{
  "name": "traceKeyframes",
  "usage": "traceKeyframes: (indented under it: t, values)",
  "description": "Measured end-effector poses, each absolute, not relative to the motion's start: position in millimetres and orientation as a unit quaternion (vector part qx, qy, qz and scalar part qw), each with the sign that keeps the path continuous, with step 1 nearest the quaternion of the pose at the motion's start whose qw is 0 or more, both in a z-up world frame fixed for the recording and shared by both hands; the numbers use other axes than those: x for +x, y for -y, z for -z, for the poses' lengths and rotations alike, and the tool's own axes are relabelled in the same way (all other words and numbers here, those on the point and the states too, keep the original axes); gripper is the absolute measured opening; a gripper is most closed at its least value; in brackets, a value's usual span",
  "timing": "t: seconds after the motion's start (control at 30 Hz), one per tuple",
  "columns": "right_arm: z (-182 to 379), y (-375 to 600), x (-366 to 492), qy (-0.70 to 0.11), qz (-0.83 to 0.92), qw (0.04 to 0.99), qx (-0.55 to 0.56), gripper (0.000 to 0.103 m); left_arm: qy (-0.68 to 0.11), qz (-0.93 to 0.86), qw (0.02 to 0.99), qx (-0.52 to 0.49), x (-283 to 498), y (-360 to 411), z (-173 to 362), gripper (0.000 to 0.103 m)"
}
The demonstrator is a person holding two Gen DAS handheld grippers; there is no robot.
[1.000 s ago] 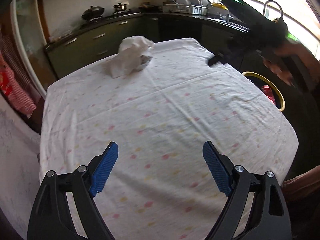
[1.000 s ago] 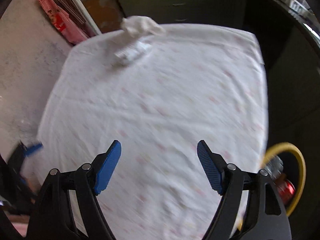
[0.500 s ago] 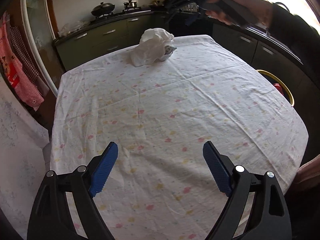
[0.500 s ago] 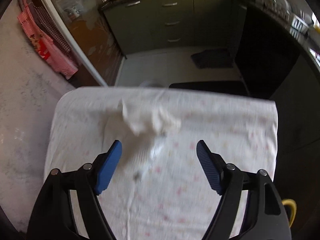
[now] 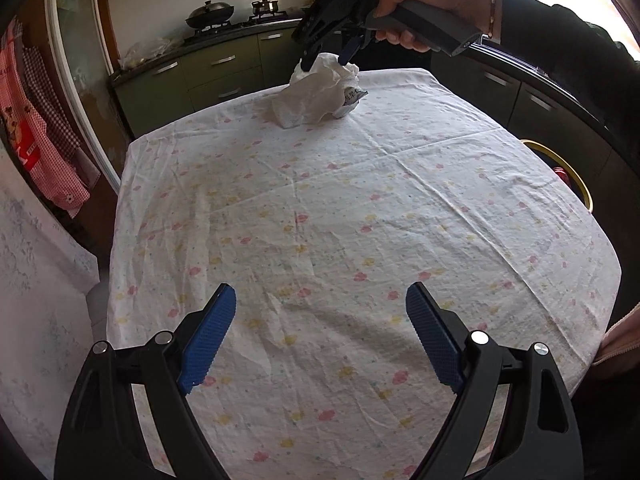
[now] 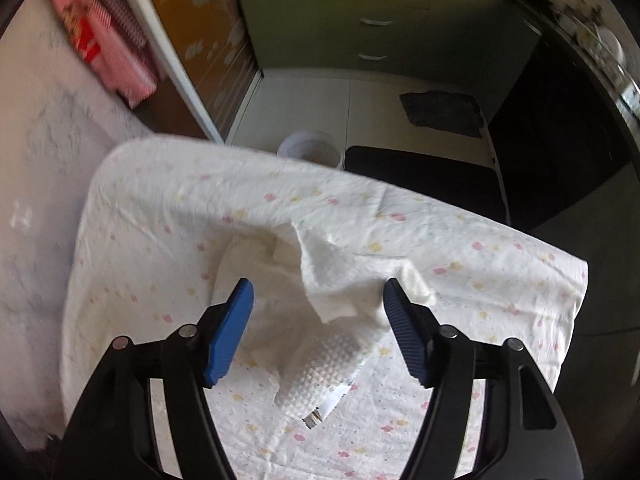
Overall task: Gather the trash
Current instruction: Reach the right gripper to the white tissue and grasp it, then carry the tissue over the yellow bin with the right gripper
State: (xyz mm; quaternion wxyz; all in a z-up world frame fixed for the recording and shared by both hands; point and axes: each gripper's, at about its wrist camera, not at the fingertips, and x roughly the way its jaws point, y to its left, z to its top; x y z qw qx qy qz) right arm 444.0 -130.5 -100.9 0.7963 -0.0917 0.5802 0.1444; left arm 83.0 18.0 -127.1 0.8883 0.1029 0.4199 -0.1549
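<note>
Crumpled paper towel [image 6: 332, 312] sits between our right hand-held gripper [image 6: 318, 334]'s closing jaws, not yet pinched; we should catch its bulk. Left hand-held gripper [image 5: 320, 340] gapes empty.

a crumpled white paper towel [image 5: 316, 92] is observed heaped at the far end of the cloth-covered surface [image 5: 340, 240], loosely bunched, with a small printed wrapper [image 5: 352, 98] tucked beneath one edge.

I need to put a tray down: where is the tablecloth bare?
Bare cloth runs from the left gripper up to the crumpled paper towel. Only that far end is crowded: the right gripper is closing around the towel, not yet pressing it.
</note>
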Motion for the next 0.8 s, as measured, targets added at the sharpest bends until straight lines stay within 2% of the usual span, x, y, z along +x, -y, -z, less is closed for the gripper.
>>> traceKeyframes:
  t: [0.17, 0.23, 0.27, 0.3, 0.47, 0.8]
  values:
    - [115, 123, 446, -0.581, -0.128, 0.793, -0.131, 0.062, -0.420, 0.154, 0.888, 0.106, 82, -18, 127, 0.086]
    - [121, 122, 449, -0.581, -0.118, 0.793, -0.142, 0.043, -0.419, 0.152, 0.889, 0.108, 81, -18, 126, 0.086]
    - [123, 124, 450, -0.582, -0.116, 0.792, -0.142, 0.024, -0.418, 0.151, 0.889, 0.108, 80, -18, 125, 0.086]
    - [124, 127, 451, -0.584, -0.114, 0.793, -0.133, 0.009, -0.417, 0.151, 0.890, 0.109, 80, -18, 124, 0.086]
    - [103, 131, 434, -0.558, -0.131, 0.810, -0.124, 0.006, -0.415, 0.148, 0.890, 0.113, 76, -17, 121, 0.086]
    - [12, 135, 354, -0.495, -0.196, 0.842, -0.088, 0.006, -0.403, 0.152, 0.894, 0.119, 66, -7, 110, 0.086]
